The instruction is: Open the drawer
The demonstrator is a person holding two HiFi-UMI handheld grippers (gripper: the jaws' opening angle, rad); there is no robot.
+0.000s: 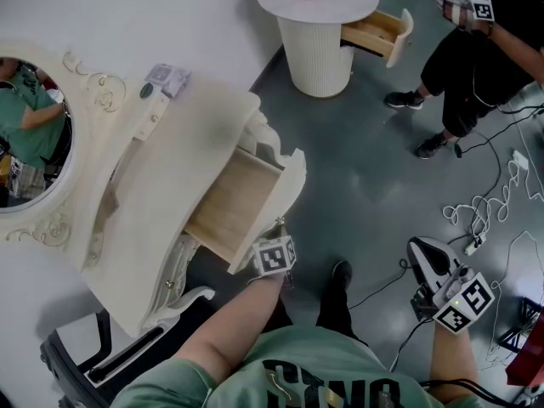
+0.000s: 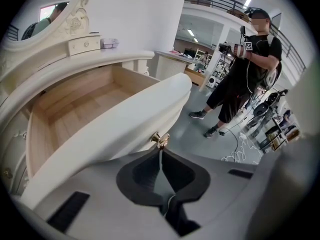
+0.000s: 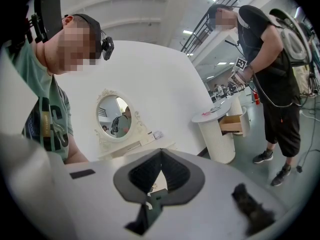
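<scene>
The cream dressing table's (image 1: 183, 138) wooden drawer (image 1: 231, 204) stands pulled out, empty inside (image 2: 75, 109). Its curved white front (image 2: 130, 119) carries a small brass knob (image 2: 160, 139). My left gripper (image 2: 161, 150) sits right under that knob, its jaws closed together with nothing between them and the tips just short of the knob. In the head view its marker cube (image 1: 274, 256) hangs at the drawer's front corner. My right gripper (image 1: 442, 289) is held low at the right, away from the furniture, jaws together and empty (image 3: 161, 151).
An oval mirror (image 1: 30, 134) tops the dressing table. A round white side table (image 1: 319, 24) with its own open drawer (image 1: 378, 34) stands farther off, beside another person in black (image 1: 476, 66). Cables (image 1: 484, 215) trail over the grey floor. A black seat (image 1: 85, 359) is at bottom left.
</scene>
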